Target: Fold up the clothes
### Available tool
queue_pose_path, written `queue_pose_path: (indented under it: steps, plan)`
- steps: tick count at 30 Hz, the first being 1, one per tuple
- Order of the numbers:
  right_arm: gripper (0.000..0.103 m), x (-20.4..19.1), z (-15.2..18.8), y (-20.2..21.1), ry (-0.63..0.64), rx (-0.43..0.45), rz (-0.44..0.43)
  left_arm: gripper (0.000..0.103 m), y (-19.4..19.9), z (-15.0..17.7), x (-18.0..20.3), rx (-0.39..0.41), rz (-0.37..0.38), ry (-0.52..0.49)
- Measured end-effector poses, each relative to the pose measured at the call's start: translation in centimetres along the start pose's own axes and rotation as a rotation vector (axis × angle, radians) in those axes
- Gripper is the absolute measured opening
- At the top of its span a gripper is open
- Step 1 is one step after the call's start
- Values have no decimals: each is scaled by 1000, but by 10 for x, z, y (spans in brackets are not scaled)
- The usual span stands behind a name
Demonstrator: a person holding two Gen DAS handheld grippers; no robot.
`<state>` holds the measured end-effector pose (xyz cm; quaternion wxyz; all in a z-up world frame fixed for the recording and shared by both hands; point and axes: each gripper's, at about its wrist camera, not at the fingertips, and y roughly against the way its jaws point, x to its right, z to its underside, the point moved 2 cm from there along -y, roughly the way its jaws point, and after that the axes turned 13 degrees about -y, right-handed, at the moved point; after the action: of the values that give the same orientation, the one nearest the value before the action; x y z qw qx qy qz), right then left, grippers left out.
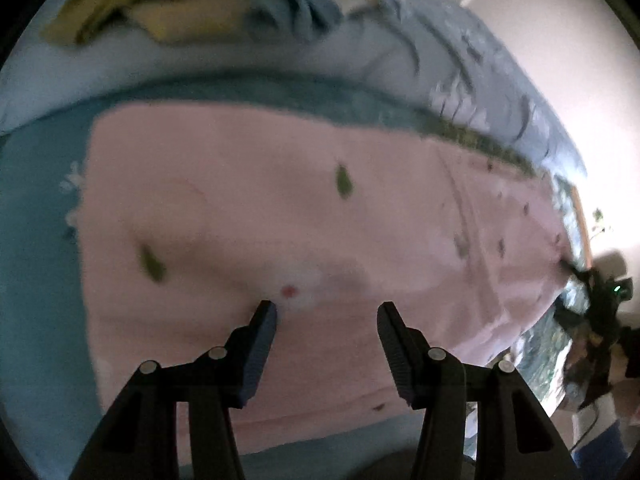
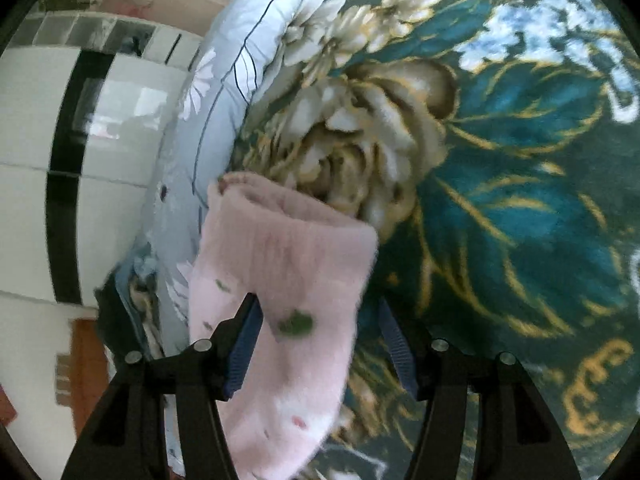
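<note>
A pink garment (image 1: 280, 220) with small green leaf prints lies spread flat on the teal bed cover (image 1: 36, 240). My left gripper (image 1: 326, 312) is open just above its near part, with nothing between the fingers. In the right wrist view a folded end of the pink garment (image 2: 288, 264) lies between the fingers of my right gripper (image 2: 320, 312), over the edge of the bed. The jaws stand wide apart and do not press the cloth. The right gripper also shows in the left wrist view (image 1: 592, 304) at the garment's far right end.
A pile of blue and yellow clothes (image 1: 208, 4) lies at the back of the bed. A light blue quilt (image 1: 460, 60) runs along the far side. The green floral blanket (image 2: 500, 200) covers the bed. White tiled floor (image 2: 32, 160) lies left of the bed edge.
</note>
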<state>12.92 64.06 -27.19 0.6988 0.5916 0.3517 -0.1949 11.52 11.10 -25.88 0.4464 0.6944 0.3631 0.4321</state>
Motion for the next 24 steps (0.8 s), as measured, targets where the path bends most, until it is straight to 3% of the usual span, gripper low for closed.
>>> queue_pose_path:
  steps: [3,7,8,10,14,19,24]
  plan:
    - [61,-3,0,-6,-49,16,-8,57,-12,1,0,-29,-23,21]
    - [60,-17,3,-12,-52,47,40,57,6,3,1,-23,1,57]
    - [57,-20,5,-14,-49,51,50,57,14,4,0,-4,14,55]
    - [41,-27,9,-17,-48,52,76,58,38,8,-5,34,11,47]
    - [30,-45,14,-5,-31,66,72,58,71,16,-24,110,7,92]
    - [29,-106,46,14,153,58,60,58,100,30,-59,203,34,206]
    - [29,-192,112,29,381,23,14,58,127,50,-89,283,72,301]
